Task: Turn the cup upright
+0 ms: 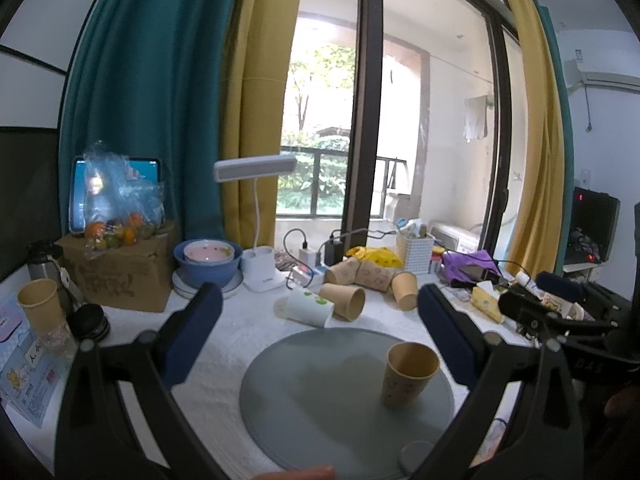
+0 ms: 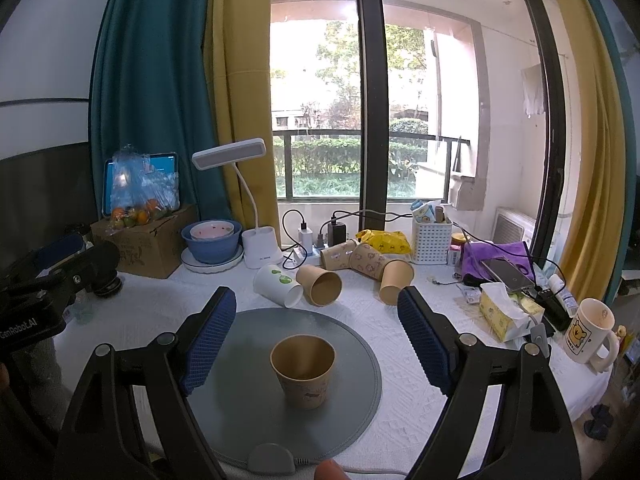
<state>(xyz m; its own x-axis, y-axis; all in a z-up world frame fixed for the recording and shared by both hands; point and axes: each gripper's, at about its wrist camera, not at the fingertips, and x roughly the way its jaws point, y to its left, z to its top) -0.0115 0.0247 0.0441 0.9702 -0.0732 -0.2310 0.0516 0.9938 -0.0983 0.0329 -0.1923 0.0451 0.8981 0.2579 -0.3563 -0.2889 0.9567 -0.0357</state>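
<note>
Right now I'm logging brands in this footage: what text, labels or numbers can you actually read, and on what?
"GenRobot.AI": white lettering on the black body of the left hand-held gripper, at the right wrist view's left edge.
Cardboard box: dark print on its front, too blurred to read.
Blue leaflet: characters and a cartoon bear, too small to read.
Mug: a cartoon bear; no text can be read.
Paper cup on the grey mat: pattern only.
</note>
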